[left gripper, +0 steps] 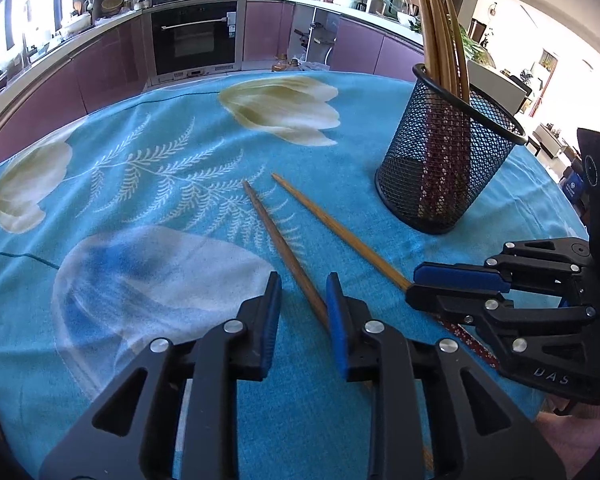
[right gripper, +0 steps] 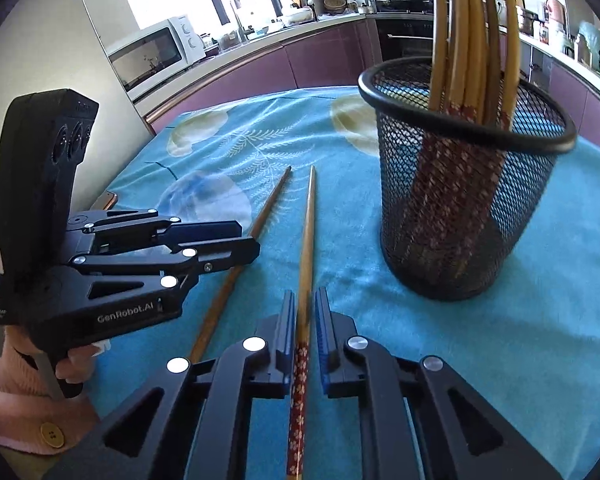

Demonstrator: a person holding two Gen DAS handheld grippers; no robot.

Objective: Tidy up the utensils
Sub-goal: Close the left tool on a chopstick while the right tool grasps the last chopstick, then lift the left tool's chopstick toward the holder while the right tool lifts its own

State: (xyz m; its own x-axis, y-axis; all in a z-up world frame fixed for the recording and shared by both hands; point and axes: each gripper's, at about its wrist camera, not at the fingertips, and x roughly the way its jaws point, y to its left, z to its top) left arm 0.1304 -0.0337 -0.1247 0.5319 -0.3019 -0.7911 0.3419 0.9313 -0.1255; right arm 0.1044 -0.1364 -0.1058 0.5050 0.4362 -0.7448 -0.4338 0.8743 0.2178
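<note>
Two chopsticks lie on the blue floral tablecloth. A dark brown chopstick (left gripper: 284, 252) (right gripper: 236, 276) runs between the jaws of my left gripper (left gripper: 303, 296) (right gripper: 244, 242), which stand apart around it. A lighter chopstick (left gripper: 336, 230) (right gripper: 307, 248) with a red flowered handle lies between the jaws of my right gripper (right gripper: 303, 304) (left gripper: 414, 280), which are nearly closed on it. A black mesh holder (left gripper: 444, 160) (right gripper: 460, 184) stands upright behind, holding several chopsticks.
The table (left gripper: 148, 184) is covered with the blue cloth. Kitchen counters, an oven (left gripper: 196, 36) and a microwave (right gripper: 152, 54) stand beyond it. A person's pink sleeve (right gripper: 16, 412) shows at the left of the right wrist view.
</note>
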